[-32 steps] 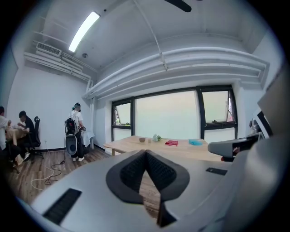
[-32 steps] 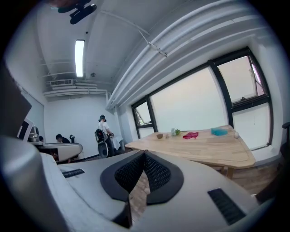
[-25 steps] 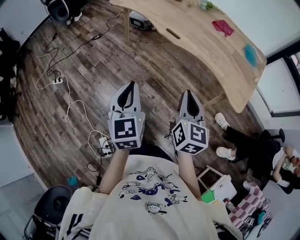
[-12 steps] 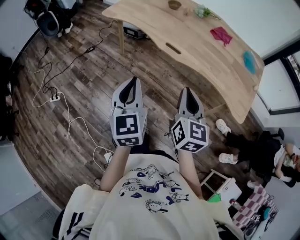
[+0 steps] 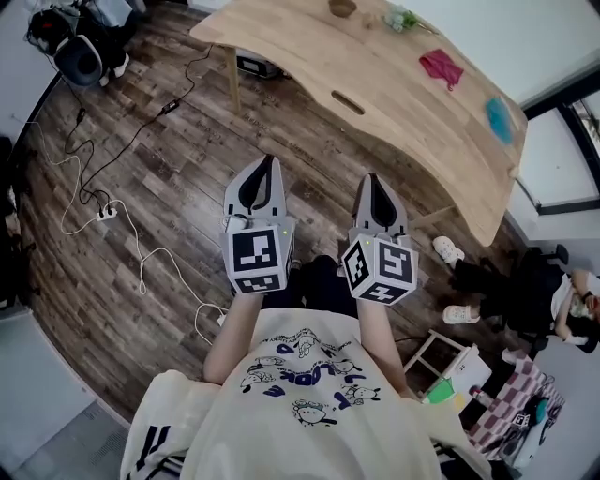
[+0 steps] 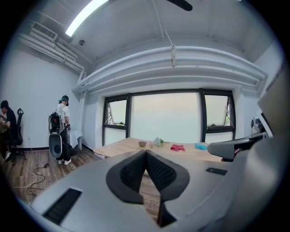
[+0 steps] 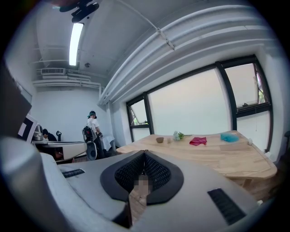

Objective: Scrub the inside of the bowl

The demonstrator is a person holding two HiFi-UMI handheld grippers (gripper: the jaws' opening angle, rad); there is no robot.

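**A:** Where are the two grippers, and how do their jaws stand?

**B:** The left gripper point(image 5: 269, 161) is held out over the wooden floor point(image 5: 187, 122), level with the right one. Its jaws are pressed together, tip to tip, with nothing between them. The right gripper point(image 5: 374, 178) is just beside it and is the same: jaws closed, nothing pinched.

**A:** And the bowl?

**B:** The bowl point(image 5: 342, 7) is small and brown. It sits on the table point(image 5: 403, 103) near the left end of the tabletop, well apart from both pairs of jaws. Both grippers point toward the table. In the left gripper view the bowl shows just above the closed tips. In the right gripper view it shows a little to their right.

**A:** What else is on the tabletop?

**B:** Right of the bowl there is a small green and white bunch point(image 5: 401, 17). Next comes a pink cloth point(image 5: 442, 66), and then a blue scrubber point(image 5: 500, 111) near the right end. None of them touch.
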